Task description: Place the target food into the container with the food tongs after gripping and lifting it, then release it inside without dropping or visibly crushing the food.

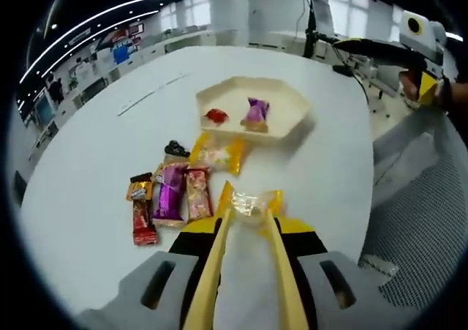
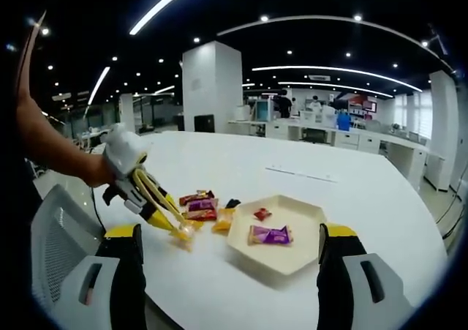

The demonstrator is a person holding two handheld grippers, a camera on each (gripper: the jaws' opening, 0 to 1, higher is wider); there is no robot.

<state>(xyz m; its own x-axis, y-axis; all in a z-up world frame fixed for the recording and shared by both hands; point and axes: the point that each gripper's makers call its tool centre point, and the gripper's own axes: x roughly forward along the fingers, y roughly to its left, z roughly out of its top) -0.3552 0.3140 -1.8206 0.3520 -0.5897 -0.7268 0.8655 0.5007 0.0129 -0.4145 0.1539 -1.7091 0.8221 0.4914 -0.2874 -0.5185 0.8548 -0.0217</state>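
Your left gripper [image 1: 248,214]: yellow tongs' jaws clamped on a crinkly clear-and-yellow candy packet [image 1: 252,201], lifted just above the desk [image 1: 88,198].
Your right gripper [image 2: 230,271]: jaws wide apart, holding nothing.
Container [image 1: 292,107]: shallow cream hexagonal tray, two sweets inside, free room around them.
Desk edge: near, beside a mesh chair [image 1: 424,227].

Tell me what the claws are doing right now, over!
Left claw pinching tongs onto yellow candy on table. Right claw open, idle. Tray holds two sweets. Path clear.
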